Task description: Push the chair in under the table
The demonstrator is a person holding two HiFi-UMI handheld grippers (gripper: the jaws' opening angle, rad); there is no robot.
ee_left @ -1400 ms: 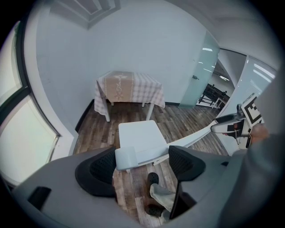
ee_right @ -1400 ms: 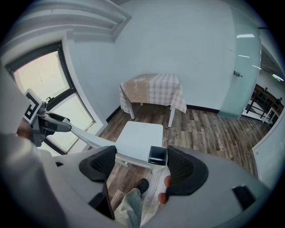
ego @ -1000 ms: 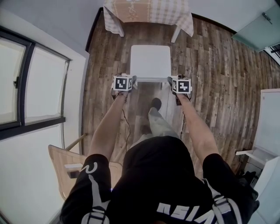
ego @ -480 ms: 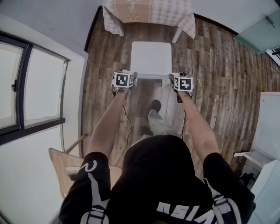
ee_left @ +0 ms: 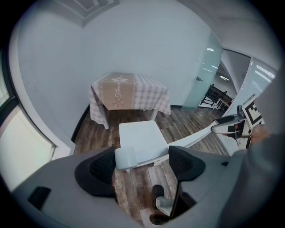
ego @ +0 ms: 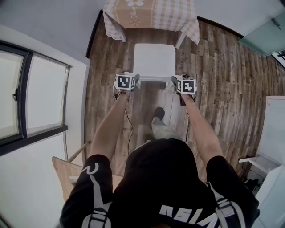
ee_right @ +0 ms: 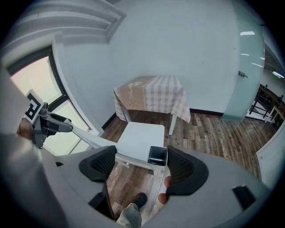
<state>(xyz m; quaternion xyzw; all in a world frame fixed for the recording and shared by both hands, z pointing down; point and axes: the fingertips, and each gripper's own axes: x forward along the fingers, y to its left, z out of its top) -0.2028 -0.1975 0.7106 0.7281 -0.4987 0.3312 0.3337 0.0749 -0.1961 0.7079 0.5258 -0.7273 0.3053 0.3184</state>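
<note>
A white chair [ego: 153, 60] stands on the wood floor, its seat facing a table [ego: 151, 13] with a checked cloth. My left gripper [ego: 135, 81] is at the left end of the chair's top back rail, and my right gripper [ego: 174, 82] is at the right end. In the left gripper view the rail end [ee_left: 125, 158] lies between the wide jaws of the left gripper [ee_left: 140, 164], close to the left one. In the right gripper view the hollow rail end [ee_right: 157, 156] sits near the right jaw of the right gripper [ee_right: 140, 165]. Both stand open around the rail.
A wall with a large window [ego: 31, 102] runs along the left. A wooden chair [ego: 67, 171] stands behind me at lower left. A white cabinet [ego: 274, 129] is on the right and a glass door [ego: 262, 31] at far right. My foot [ego: 158, 111] is behind the chair.
The chair and both grippers have moved forward, so the seat's front edge is nearer the table legs. My foot has stepped forward behind it.
</note>
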